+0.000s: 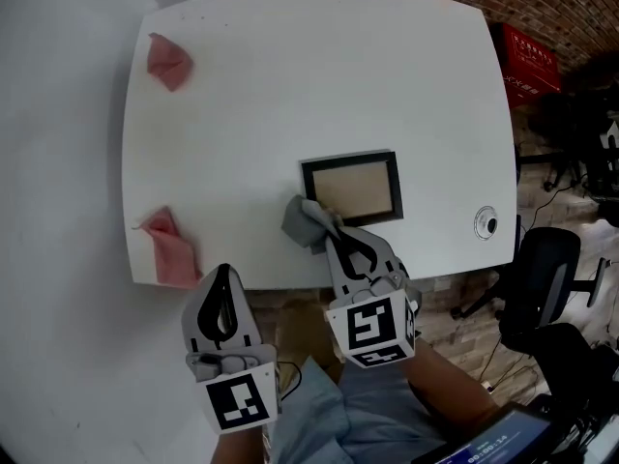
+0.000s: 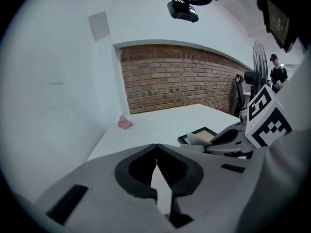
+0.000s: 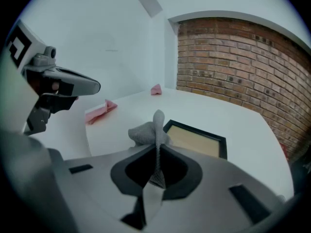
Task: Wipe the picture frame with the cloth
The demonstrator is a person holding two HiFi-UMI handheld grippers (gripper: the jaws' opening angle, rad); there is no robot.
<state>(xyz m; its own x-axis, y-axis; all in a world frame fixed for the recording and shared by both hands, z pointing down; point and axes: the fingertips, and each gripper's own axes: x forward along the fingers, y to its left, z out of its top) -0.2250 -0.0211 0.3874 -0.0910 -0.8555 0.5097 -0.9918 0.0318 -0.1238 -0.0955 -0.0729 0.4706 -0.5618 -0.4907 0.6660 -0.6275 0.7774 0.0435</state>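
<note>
The black picture frame (image 1: 350, 188) with a tan inner panel lies flat on the white table (image 1: 290, 85), near its front edge. My right gripper (image 1: 332, 234) is shut on a grey cloth (image 1: 307, 221), which bunches at the frame's near left corner. In the right gripper view the grey cloth (image 3: 149, 129) stands up between the shut jaws (image 3: 158, 152), just in front of the frame (image 3: 197, 140). My left gripper (image 1: 224, 273) hovers at the table's front edge, left of the frame, shut with nothing in it (image 2: 156, 148).
Two pink cloths lie on the table's left side, one far (image 1: 168, 62) and one at the near edge (image 1: 172, 247). A small round object (image 1: 486, 222) sits near the right edge. A black chair (image 1: 551, 278) and a red box (image 1: 527, 63) stand beyond the table on the right.
</note>
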